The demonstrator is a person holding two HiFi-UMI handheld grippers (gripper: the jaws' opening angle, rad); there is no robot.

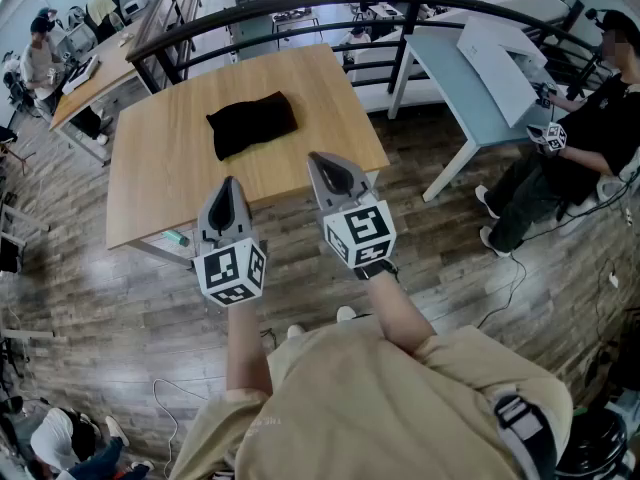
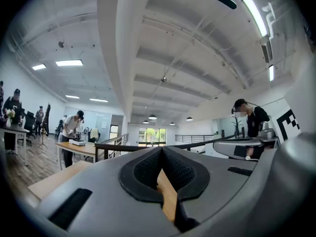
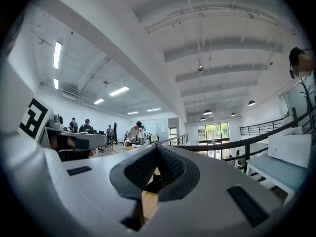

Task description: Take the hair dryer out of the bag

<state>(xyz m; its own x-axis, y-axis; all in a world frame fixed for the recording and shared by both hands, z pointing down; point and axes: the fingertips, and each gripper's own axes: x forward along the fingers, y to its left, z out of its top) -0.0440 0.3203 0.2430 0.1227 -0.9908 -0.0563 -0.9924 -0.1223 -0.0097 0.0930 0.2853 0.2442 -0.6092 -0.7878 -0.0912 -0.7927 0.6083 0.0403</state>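
Note:
A black cloth bag point(image 1: 252, 123) lies flat, a little behind the middle of the wooden table point(image 1: 160, 168). No hair dryer shows anywhere. My left gripper point(image 1: 230, 182) hangs level over the table's near edge, short of the bag and slightly to its left, with its jaws shut and nothing between them. My right gripper point(image 1: 316, 157) is beside it, just in front of the bag's right end, also shut and empty. In the left gripper view the left gripper's point(image 2: 162, 150) pads meet. In the right gripper view the right gripper's point(image 3: 157, 148) pads meet too, and a dark patch, probably the bag point(image 3: 154, 183), shows low between them.
A black railing point(image 1: 400, 8) curves behind the table. To the right stands a pale blue table point(image 1: 460, 78) where a person in black point(image 1: 590, 138) sits. At the left, people work at another desk point(image 1: 95, 73). Cables point(image 1: 500, 298) trail on the wooden floor.

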